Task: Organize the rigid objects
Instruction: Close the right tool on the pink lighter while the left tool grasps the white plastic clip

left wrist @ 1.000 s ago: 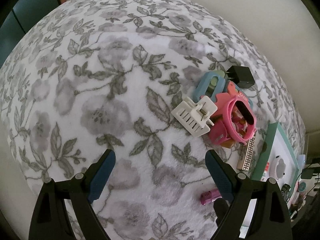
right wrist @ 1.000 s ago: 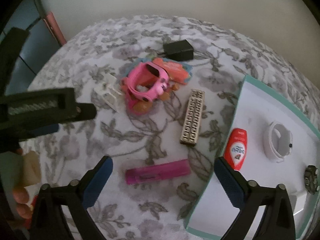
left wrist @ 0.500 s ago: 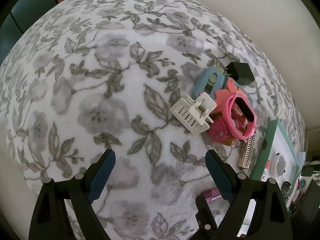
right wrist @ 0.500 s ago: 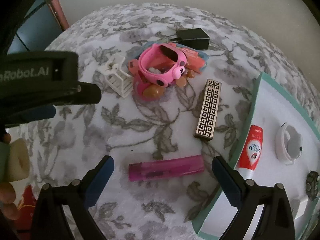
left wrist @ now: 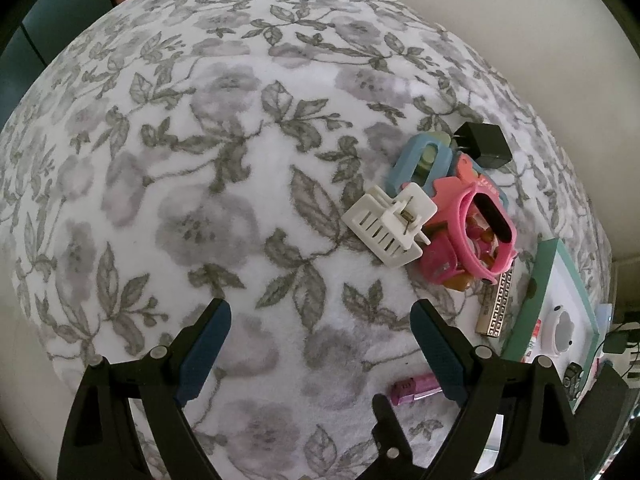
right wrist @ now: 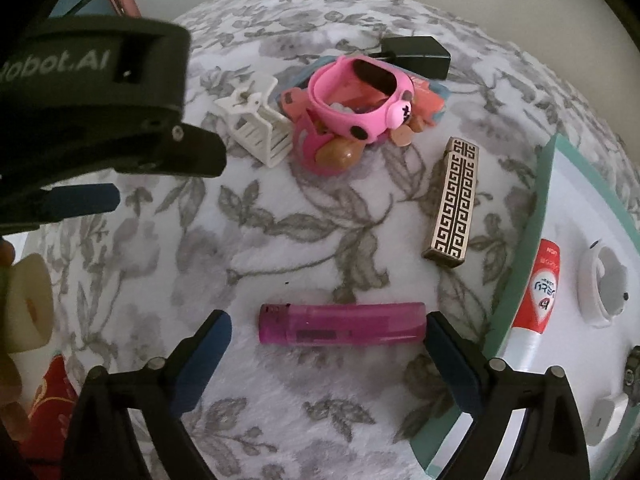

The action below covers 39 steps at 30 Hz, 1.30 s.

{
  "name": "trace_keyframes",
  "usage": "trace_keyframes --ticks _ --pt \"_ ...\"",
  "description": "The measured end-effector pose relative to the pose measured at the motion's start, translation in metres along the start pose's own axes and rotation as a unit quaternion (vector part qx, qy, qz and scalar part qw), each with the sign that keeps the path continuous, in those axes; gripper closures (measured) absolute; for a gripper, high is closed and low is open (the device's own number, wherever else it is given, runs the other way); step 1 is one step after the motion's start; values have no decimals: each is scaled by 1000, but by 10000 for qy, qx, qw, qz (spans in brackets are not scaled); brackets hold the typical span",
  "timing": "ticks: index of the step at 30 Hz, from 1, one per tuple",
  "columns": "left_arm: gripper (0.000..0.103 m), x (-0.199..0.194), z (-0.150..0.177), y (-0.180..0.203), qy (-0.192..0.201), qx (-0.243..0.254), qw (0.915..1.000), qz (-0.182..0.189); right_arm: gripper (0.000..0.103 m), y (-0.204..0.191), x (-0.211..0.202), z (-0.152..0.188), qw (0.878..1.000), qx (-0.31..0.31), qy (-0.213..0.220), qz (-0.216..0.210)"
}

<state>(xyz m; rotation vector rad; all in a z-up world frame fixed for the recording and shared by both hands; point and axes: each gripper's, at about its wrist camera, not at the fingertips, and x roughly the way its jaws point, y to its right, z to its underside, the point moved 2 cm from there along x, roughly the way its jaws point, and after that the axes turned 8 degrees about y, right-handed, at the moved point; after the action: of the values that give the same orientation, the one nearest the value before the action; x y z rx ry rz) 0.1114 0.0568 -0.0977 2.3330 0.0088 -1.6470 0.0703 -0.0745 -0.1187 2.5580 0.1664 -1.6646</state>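
Observation:
A magenta lighter (right wrist: 342, 324) lies crosswise on the floral blanket (right wrist: 280, 240), just ahead of my open right gripper (right wrist: 326, 330); its ends sit close to both fingertips. The lighter's tip also shows in the left wrist view (left wrist: 414, 388). A patterned gold lighter (right wrist: 452, 202), a pink watch (right wrist: 360, 100), a white hair clip (right wrist: 256, 122) and a black charger (right wrist: 416, 56) lie beyond. My left gripper (left wrist: 320, 320) is open and empty, short of the white hair clip (left wrist: 388, 222).
A white tray with a teal rim (right wrist: 524, 284) lies at the right, holding a red-and-white tube (right wrist: 540, 288), a white ring-shaped item (right wrist: 604, 288) and small dark pieces. The left gripper's body (right wrist: 92, 96) fills the right wrist view's upper left. A wall stands behind.
My right gripper has moved forward and down to the magenta lighter, which now sits between its fingertips. The left gripper has shifted slightly; the right gripper's body now shows low in its view.

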Motion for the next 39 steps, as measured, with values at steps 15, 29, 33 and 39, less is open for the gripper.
trace_keyframes --ticks 15,29,33,39 --pt "12 10 -13 -10 66 -93 9999 66 18 -10 9 -1 9995 75 68 314" --pt "12 25 -23 22 142 642 9972 356 20 5 8 -9 9992 353 121 163" --pt "12 36 -26 33 125 983 9948 227 20 12 7 -12 9987 483 133 61" --pt "12 51 -38 48 330 1293 9910 24 20 15 9 -15 9986 506 140 53"
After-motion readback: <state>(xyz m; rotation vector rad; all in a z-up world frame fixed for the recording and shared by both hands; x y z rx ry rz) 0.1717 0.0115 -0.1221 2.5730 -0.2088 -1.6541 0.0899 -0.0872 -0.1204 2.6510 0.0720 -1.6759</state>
